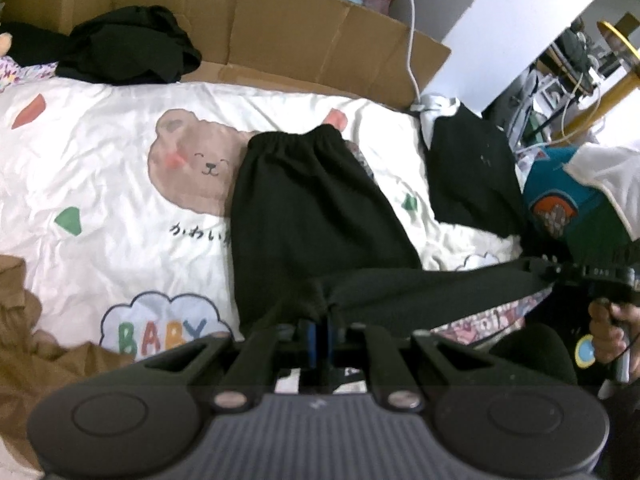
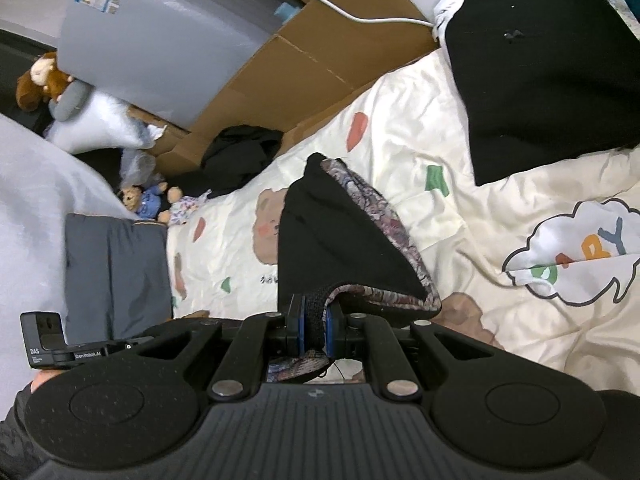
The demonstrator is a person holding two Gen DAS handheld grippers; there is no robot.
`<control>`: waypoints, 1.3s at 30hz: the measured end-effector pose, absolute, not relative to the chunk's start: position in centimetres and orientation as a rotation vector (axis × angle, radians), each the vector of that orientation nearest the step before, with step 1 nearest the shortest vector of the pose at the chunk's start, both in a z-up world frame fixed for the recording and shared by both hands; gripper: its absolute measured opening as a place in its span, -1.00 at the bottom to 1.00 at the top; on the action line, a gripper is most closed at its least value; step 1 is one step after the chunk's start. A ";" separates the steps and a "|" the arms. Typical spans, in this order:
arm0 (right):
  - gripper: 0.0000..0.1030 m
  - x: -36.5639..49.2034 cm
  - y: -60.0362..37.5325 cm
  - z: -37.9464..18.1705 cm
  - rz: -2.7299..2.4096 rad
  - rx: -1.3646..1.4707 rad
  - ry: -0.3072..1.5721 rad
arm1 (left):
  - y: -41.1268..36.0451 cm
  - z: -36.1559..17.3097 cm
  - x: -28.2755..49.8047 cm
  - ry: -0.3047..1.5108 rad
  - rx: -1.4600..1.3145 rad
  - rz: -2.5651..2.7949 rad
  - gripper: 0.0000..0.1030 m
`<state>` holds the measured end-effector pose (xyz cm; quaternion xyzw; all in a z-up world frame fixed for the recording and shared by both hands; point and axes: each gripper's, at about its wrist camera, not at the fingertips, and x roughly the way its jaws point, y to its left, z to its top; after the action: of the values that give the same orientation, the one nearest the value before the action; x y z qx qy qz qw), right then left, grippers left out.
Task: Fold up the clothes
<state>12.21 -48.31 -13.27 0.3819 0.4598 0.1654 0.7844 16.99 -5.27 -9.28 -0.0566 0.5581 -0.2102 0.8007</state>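
Observation:
A black garment with an elastic waistband lies on the bear-print sheet, its waistband at the far end. My left gripper is shut on its near edge. That edge stretches tight to the right, where my right gripper holds the other end. In the right wrist view the same black garment shows a patterned lining along its rim. My right gripper is shut on the black hem with the lining under it. The left gripper shows at the left edge.
A folded black garment lies at the sheet's right side. A crumpled black cloth rests against flattened cardboard. Brown fabric sits near left. A grey cushion and soft toys lie beyond.

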 end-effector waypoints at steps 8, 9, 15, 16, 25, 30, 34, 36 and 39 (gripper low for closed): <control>-0.80 14.1 -47.5 -14.2 0.311 0.798 0.995 | -4.1 -12.1 19.1 1.140 -0.178 -0.465 -0.89; -0.80 14.4 -47.4 -14.3 0.308 0.792 0.997 | -4.0 -12.5 19.5 1.144 -0.184 -0.459 -0.88; -0.80 16.6 -46.1 -15.9 0.284 0.765 1.027 | -3.9 -14.6 22.0 1.164 -0.174 -0.441 -0.88; -0.80 16.9 -45.9 -16.1 0.279 0.762 1.029 | -3.9 -14.9 22.2 1.167 -0.169 -0.442 -0.88; -0.80 19.5 -45.2 -17.9 0.232 0.740 1.030 | -2.7 -18.1 25.1 1.176 -0.223 -0.436 -0.88; -0.80 21.7 -44.4 -18.4 0.233 0.731 1.011 | -2.0 -19.5 26.5 1.183 -0.233 -0.419 -0.88; -0.80 23.6 -43.6 -18.6 0.239 0.713 0.996 | -1.3 -20.3 28.1 1.184 -0.243 -0.401 -0.88; -0.80 24.7 -43.4 -18.7 0.239 0.707 0.993 | -1.2 -20.7 29.0 1.189 -0.252 -0.388 -0.88; -0.80 26.3 -42.9 -19.0 0.227 0.689 0.983 | -1.5 -21.0 30.0 1.197 -0.234 -0.373 -0.88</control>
<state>26.27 -42.93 -19.01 0.3237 0.4615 0.1063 0.8191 29.99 -1.54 -20.97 -0.1093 0.5589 -0.1740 0.8034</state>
